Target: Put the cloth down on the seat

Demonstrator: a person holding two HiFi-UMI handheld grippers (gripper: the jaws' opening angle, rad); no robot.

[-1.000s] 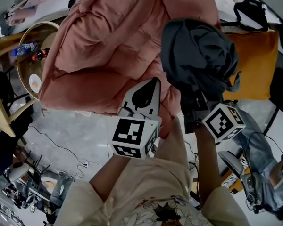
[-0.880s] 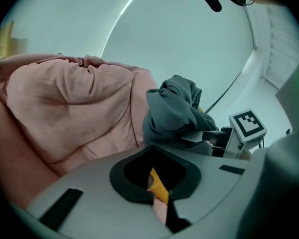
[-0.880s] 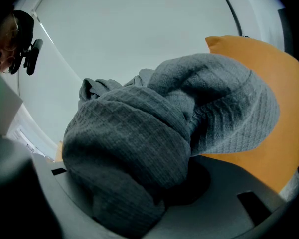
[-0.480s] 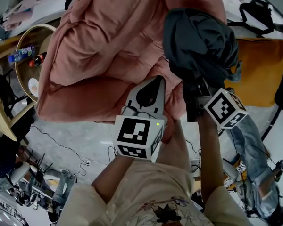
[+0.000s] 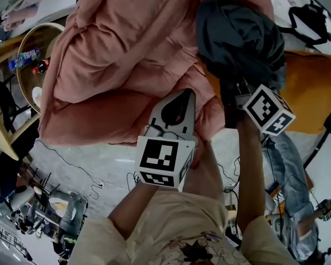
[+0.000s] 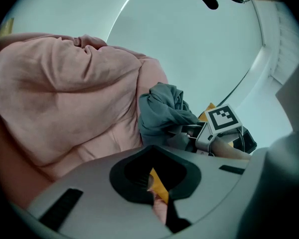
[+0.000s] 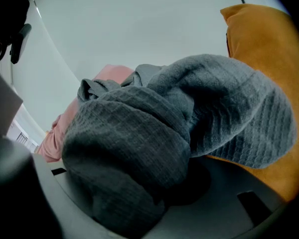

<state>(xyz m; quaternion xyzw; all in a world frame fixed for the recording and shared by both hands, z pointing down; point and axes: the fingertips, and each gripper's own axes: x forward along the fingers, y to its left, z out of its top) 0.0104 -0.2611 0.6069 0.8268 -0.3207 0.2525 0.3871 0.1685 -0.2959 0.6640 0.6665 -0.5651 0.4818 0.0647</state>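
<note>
**Cloth held over the seam between quilt and seat**

The right gripper (image 5: 232,88) is clamped on the grey cloth (image 5: 240,37), its jaws partly apart and buried in the bundle. The left gripper (image 5: 183,95) at frame centre is closed and empty. The cloth hangs at the upper right, over the line where the pink quilt (image 5: 116,54) meets the orange seat (image 5: 314,98).

The main risk is a release from here. Half the bundle would probably land on the quilt, not the seat, because most of its bulk sits on the quilt side. The folds also wrap the jaws, so a fold could catch and drag as the gripper pulls away. If the cloth is set too near the seat's lower edge, it could slide to the floor.

Only the head view shows the cloth across both surfaces. The right gripper view shows ribbed fabric swamping the jaws, with the seat close behind at the right. The left gripper view shows the bundle side-on above the right gripper's marker cube (image 6: 223,119).
</note>
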